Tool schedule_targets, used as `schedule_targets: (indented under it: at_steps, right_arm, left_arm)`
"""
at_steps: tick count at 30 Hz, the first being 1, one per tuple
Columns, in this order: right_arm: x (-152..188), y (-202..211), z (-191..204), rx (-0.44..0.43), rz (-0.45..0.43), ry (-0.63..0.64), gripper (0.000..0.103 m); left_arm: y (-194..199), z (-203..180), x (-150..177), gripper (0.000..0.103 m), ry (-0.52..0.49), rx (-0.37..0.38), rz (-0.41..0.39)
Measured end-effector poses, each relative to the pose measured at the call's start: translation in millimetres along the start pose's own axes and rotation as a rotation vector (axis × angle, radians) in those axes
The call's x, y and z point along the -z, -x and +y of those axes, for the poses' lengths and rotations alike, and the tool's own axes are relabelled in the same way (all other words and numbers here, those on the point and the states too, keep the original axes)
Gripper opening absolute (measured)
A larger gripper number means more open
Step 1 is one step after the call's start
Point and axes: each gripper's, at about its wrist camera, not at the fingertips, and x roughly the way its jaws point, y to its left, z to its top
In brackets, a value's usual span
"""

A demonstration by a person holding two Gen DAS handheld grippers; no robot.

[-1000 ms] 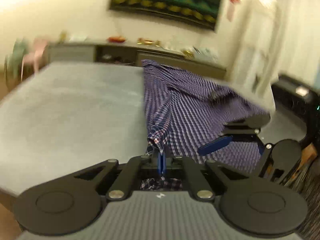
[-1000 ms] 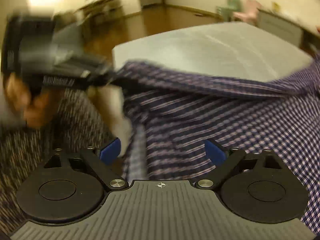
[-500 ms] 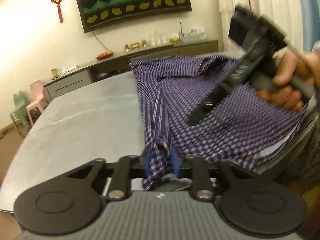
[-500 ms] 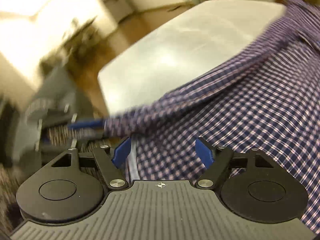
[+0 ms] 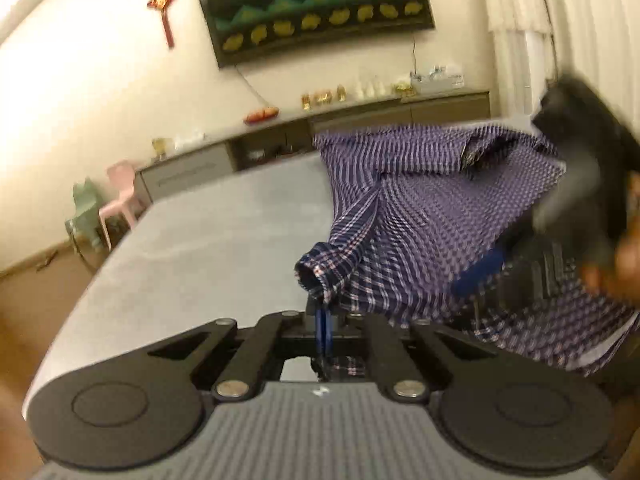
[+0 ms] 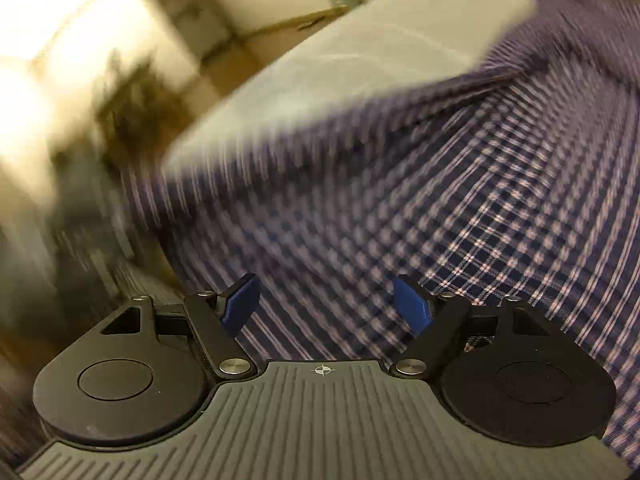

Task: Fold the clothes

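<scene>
The left tool (image 5: 323,322) has its blue pads pressed together on a bunched edge of the checked shirt (image 5: 420,216), with cloth hanging out below the pads. From that pinch the shirt rises ahead and to the right of the tool and spreads over the far right part of the grey tabletop (image 5: 208,248). The right tool (image 6: 326,306) has its pads set wide apart and grips nothing; the shirt lies just under and ahead of them. In the left view it is blurred, with a hand (image 5: 618,264) on it.
</scene>
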Motion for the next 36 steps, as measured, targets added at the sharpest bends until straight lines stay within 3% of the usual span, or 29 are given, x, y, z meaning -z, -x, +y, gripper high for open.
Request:
schedule_targets:
  at_steps: [2,6,9,12,16,21,23,25,27,32,36]
  right_arm:
    - [11,-6,29,-0.02,0.018,0.137,0.076]
    - [30,-9,73,-0.304,0.131,0.302,0.075]
    - [33,2,80,-0.415,0.208,0.364,0.075]
    - [22,24,65,-0.457,0.19,0.323,0.076]
    - [1,45,29,-0.399,0.079,0.193,0.078]
    - [-27,82,-14,-0.339,-0.1,0.074,0.078]
    - [-38,83,-22,-0.257,-0.187,0.033,0.078]
    - [-44,71,-25,-0.152,-0.251,0.029,0.076]
    - [-50,58,-27,-0.052,-0.301,0.032,0.075]
    - [-63,-7,-37,0.049,-0.12,0.062,0.068]
    - [-77,-2,-60,0.188,-0.12,0.013,0.067]
  left_arm:
    - [2,-14,-3,0.003,-0.114,-0.021,-0.005]
    - [2,-41,11,0.004,-0.295,0.013,0.028]
    - [3,-59,32,0.006,-0.355,0.11,0.072]
    - [-1,-67,46,0.009,-0.386,0.16,0.106]
    - [17,-49,42,0.011,-0.304,0.222,0.055]
    - [24,-6,21,0.032,-0.045,0.244,-0.08]
    - [1,1,19,0.036,0.047,0.183,-0.055]
    - [-35,-2,21,0.034,0.1,0.125,0.035]
    - [-61,-8,27,0.027,0.126,0.124,0.103]
    - [-66,-23,48,0.027,0.106,0.171,0.178]
    - [-56,-13,51,0.028,0.113,0.2,0.207]
